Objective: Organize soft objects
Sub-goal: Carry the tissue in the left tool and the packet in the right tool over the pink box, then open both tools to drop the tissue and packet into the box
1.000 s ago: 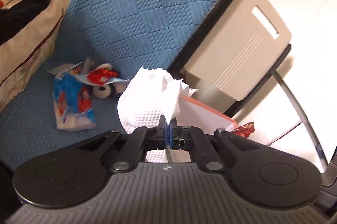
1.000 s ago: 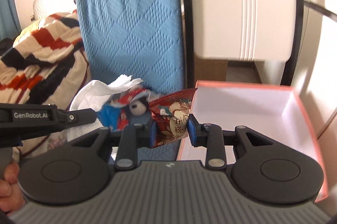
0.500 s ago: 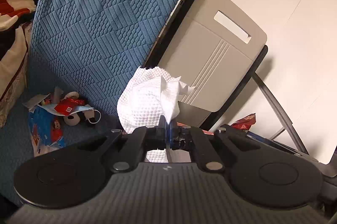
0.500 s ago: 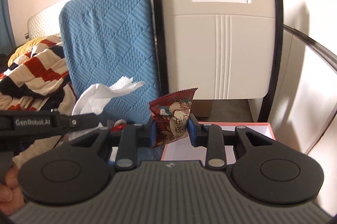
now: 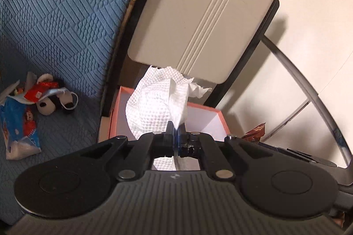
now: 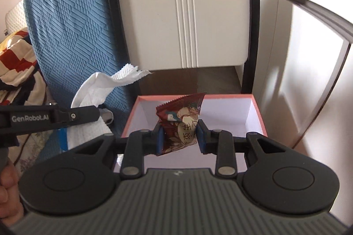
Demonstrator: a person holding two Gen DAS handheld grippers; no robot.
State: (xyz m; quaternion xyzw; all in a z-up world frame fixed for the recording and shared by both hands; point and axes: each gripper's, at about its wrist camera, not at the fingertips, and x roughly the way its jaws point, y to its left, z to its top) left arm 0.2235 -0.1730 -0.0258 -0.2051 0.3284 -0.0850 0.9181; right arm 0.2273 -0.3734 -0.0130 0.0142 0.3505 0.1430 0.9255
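left gripper (image 5: 176, 135): black plastic tongs, jaws pinched tight on a crumpled white paper towel (image 5: 158, 102). The towel has that dimpled, embossed texture and bunches up into a puffy ball with a torn, floppy edge sticking out on top.

where the towel is: hanging in the air right at the near wall of the box (image 5: 114, 115), not resting on anything.

right gripper (image 6: 179, 135): same black tongs with blue pads (image 6: 201, 139), clamped from both sides on a snack packet (image 6: 181, 124). The jaws stand partly apart because the packet fills the gap.

snack packet: glossy dark red foil with a zigzag crimped top edge and cartoon art plus a round cream label. It's held upright over the box's open inside, not touching the bottom.

box: shallow rectangular cardboard thing, salmon-pink rim and outside, plain white inside, looks empty where I can see it.

behind the box: a smooth beige hard-plastic panel (image 6: 187, 14) with three raised ribs and a slot handle cut out, in a black frame.

cushion (image 5: 59, 14): blue quilted fabric, stitched in blocks of ridges, leaning upright beside the panel.

leftover pile: on the blue cover well off to the left, a small plush toy (image 5: 51, 100) in black and white, a crinkly blue plastic pack (image 5: 19, 131) and a face mask loop, all heaped together.

striped blanket (image 6: 15, 62): soft, red, cream and dark stripes, rumpled at the far left.
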